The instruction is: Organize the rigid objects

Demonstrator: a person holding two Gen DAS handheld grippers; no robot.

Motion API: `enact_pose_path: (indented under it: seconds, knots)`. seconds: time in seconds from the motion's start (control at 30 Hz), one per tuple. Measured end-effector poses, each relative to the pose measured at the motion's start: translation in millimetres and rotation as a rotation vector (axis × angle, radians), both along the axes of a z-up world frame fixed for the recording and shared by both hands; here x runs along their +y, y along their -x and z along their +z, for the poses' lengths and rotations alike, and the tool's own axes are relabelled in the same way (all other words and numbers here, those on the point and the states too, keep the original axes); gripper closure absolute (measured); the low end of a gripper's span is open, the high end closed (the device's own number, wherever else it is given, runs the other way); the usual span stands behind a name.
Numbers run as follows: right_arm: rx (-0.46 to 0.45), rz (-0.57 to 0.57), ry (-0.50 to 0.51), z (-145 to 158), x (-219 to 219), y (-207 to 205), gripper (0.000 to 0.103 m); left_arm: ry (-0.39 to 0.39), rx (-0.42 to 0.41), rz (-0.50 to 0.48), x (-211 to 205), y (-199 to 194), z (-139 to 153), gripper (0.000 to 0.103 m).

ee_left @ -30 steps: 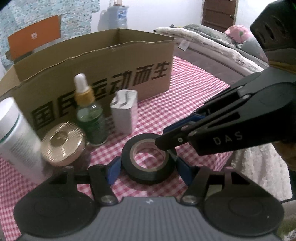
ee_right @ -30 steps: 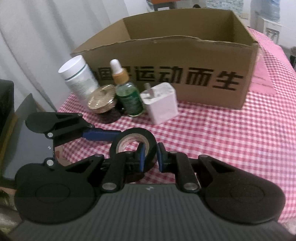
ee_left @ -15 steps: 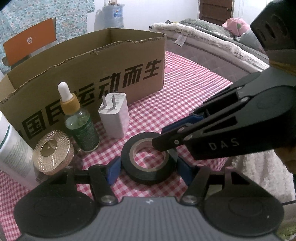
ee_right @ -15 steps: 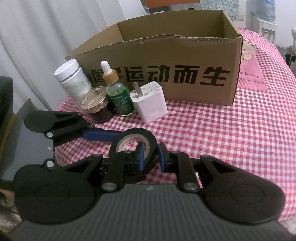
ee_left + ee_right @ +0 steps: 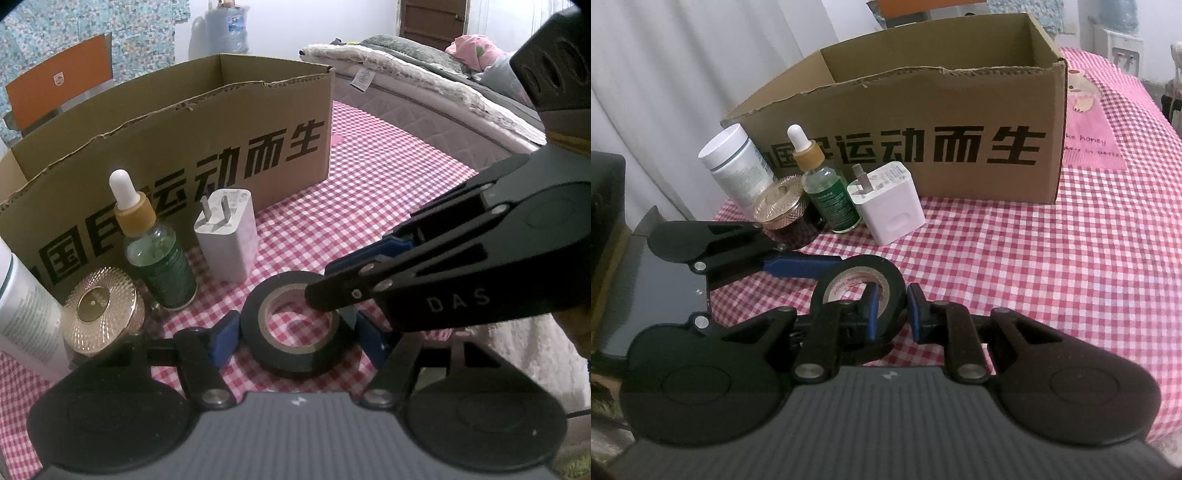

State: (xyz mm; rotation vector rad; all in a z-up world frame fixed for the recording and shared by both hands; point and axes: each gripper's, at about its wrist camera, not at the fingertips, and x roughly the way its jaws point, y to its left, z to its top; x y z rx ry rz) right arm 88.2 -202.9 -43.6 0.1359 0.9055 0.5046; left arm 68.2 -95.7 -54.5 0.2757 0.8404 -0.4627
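Observation:
A black tape roll (image 5: pixel 295 363) lies flat on the red checked tablecloth (image 5: pixel 369 192). My left gripper (image 5: pixel 297 339) straddles it, its blue pads standing just off either side as the jaws are opening. My right gripper (image 5: pixel 892 314) is shut on the wall of the tape roll (image 5: pixel 822 295), with one pad inside the hole and one outside. In the left wrist view the right gripper (image 5: pixel 332 295) reaches in from the right. The left gripper's blue finger (image 5: pixel 805 266) shows beside the roll in the right wrist view.
An open cardboard box (image 5: pixel 960 110) stands behind. In front of it stand a white bottle (image 5: pixel 735 170), a gold-lidded jar (image 5: pixel 781 203), a green dropper bottle (image 5: pixel 831 206) and a white charger (image 5: pixel 890 206). The table edge (image 5: pixel 716 225) runs at left; a bed (image 5: pixel 443 92) lies beyond.
Both grippers have stayed at the tape roll, which has not moved. Only the views have shifted slightly against the box.

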Motion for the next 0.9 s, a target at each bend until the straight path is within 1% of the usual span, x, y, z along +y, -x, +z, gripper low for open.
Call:
enact_pose_path:
  seconds: [0.57,0.9]
  knots:
    - [0.004,0.0,-0.001,-0.4,0.5,0.5,0.086,0.01,-0.004,0.009,0.2,1.5,-0.2,0.035]
    - [-0.009,-0.005,-0.009,5.1,-1.9,3.6,0.086,0.011,-0.027,0.01,-1.2,4.7,4.8,0.035]
